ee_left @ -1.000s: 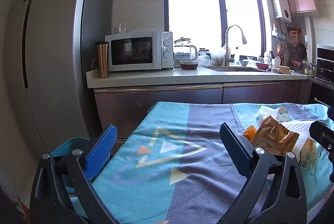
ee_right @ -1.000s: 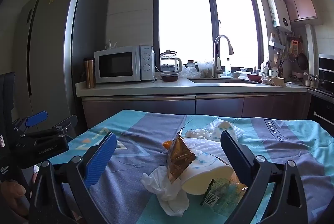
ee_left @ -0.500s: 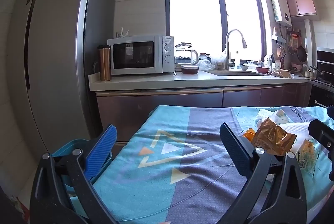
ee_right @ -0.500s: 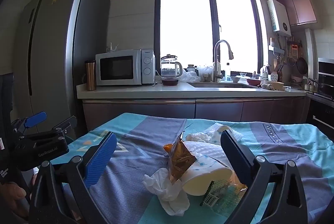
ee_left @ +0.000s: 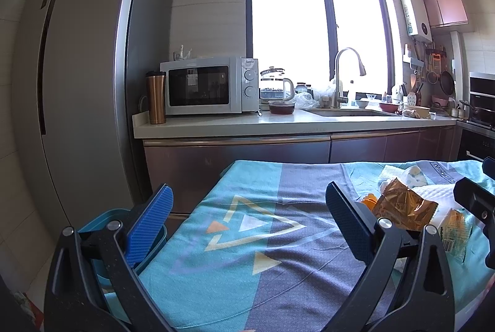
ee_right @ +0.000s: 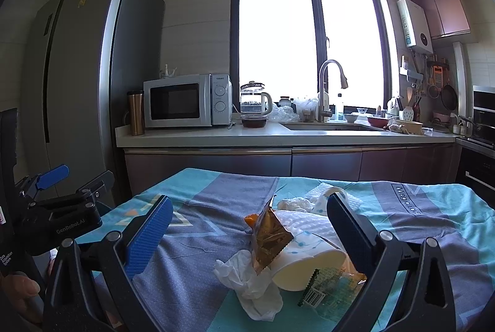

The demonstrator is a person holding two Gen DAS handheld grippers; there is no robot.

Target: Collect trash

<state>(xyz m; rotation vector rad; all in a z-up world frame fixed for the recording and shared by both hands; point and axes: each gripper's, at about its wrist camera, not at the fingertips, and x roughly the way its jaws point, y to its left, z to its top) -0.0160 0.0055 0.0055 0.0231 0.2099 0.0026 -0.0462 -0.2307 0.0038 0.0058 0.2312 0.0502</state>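
Note:
Trash lies in a heap on the table's teal and grey cloth (ee_right: 213, 208): a crumpled white tissue (ee_right: 250, 282), a brown foil wrapper (ee_right: 267, 236), a tipped white paper cup (ee_right: 306, 260), a clear snack wrapper with a barcode (ee_right: 328, 291) and orange peel (ee_right: 251, 220). My right gripper (ee_right: 247, 236) is open and empty, just before the heap. My left gripper (ee_left: 247, 223) is open and empty over the cloth's left part; the foil wrapper (ee_left: 402, 208) lies to its right. A blue bin (ee_left: 106, 217) stands at the table's left edge.
A kitchen counter (ee_left: 278, 123) runs behind the table with a microwave (ee_left: 210, 86), a copper tumbler (ee_left: 156, 98), a glass kettle (ee_left: 277, 87) and a sink tap (ee_left: 343, 75). A tall grey fridge (ee_left: 92, 84) stands at the left. More tissue and a cup (ee_right: 309, 202) lie farther back.
Both views have tilted up slightly, so the table and trash sit lower in frame. Both grippers stay open; nothing was picked up.

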